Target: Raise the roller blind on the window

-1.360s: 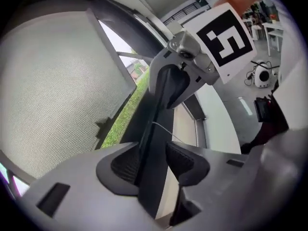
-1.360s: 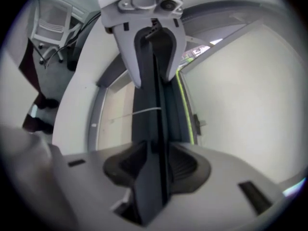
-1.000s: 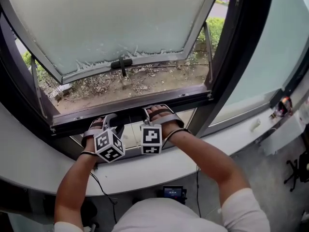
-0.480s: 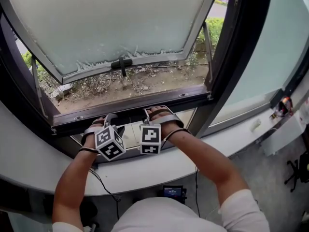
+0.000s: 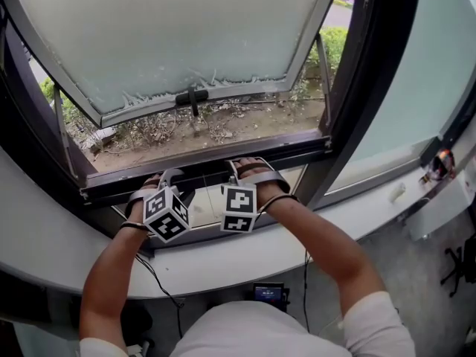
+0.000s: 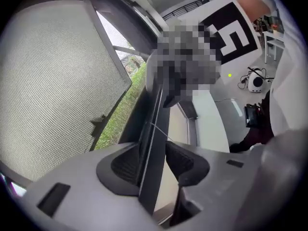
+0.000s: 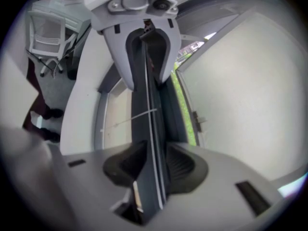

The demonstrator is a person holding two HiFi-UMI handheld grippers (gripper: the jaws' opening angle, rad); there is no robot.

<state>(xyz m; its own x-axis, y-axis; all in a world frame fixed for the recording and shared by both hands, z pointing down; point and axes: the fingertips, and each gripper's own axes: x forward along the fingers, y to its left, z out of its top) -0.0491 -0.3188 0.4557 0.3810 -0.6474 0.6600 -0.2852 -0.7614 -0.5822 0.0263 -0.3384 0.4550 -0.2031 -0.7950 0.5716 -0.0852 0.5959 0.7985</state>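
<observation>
Scarcely anything is displaced since the earlier frame. Both the left claw [image 6: 153, 160] and the right claw [image 7: 150, 166] are closed on the blind's bottom rail [image 6: 155, 124], side by side. Its long axis is laid left-to-right, low by the sill [image 5: 372, 199]; an even upward lift is called for.

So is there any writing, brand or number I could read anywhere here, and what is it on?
No readable word, brand or number in any view.
Left marker cube and right marker cube: black-and-white square patterns, not letters.
Small screen at the bottom of the head view: too small to read.
</observation>
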